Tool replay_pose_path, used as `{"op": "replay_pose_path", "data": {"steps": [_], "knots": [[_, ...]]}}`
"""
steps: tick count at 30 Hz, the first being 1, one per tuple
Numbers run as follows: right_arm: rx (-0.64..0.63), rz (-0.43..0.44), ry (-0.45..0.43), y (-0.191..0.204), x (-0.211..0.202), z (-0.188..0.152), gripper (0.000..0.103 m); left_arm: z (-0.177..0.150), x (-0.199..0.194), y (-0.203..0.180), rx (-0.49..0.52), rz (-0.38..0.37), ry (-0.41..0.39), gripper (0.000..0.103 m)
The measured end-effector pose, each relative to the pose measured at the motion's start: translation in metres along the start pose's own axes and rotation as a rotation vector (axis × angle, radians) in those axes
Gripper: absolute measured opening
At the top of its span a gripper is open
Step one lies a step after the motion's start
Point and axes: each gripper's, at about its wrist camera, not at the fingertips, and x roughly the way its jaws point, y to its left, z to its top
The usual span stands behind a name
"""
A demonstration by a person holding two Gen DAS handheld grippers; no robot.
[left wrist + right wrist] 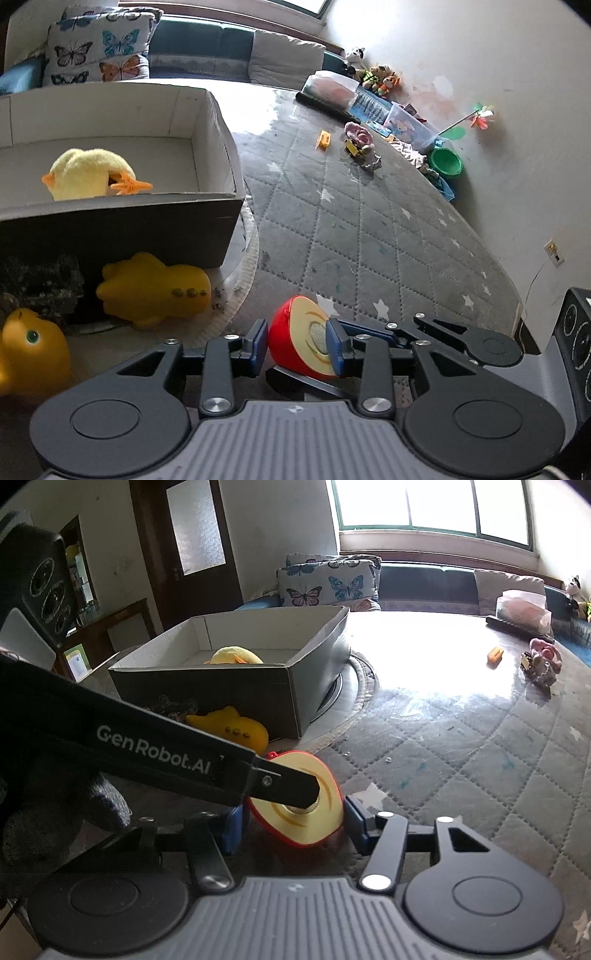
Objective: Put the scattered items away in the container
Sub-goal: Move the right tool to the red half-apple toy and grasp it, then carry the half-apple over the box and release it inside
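A toy apple half, red skin with a cream cut face, hangs between the blue pads of my left gripper. The right pad lies on the cut face and the left pad stands a sliver off the skin. In the right wrist view the same apple half sits between the pads of my right gripper, which press on its rim. One finger of the left gripper crosses its face. The cardboard box holds a yellow plush duck.
A yellow rubber toy and a rubber duck lie by the box's near wall, beside a dark crumpled thing. Far off on the quilted mat are a small orange toy, a pink toy cluster and a green bowl.
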Motion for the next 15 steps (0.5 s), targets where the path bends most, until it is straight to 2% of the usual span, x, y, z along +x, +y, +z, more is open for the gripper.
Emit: {"op": "replay_pose_path", "data": {"steps": [9, 15], "knots": [[0.003, -0.007, -0.007, 0.0005, -0.0001, -0.0012, 0.056, 0.0001, 0.0012, 0.0057, -0.048, -0.013, 0.008, 0.041], [0.024, -0.01, -0.013, 0.0001, -0.0002, -0.0012, 0.056, -0.002, 0.0027, 0.0036, -0.06, -0.014, 0.0, 0.038]]}}
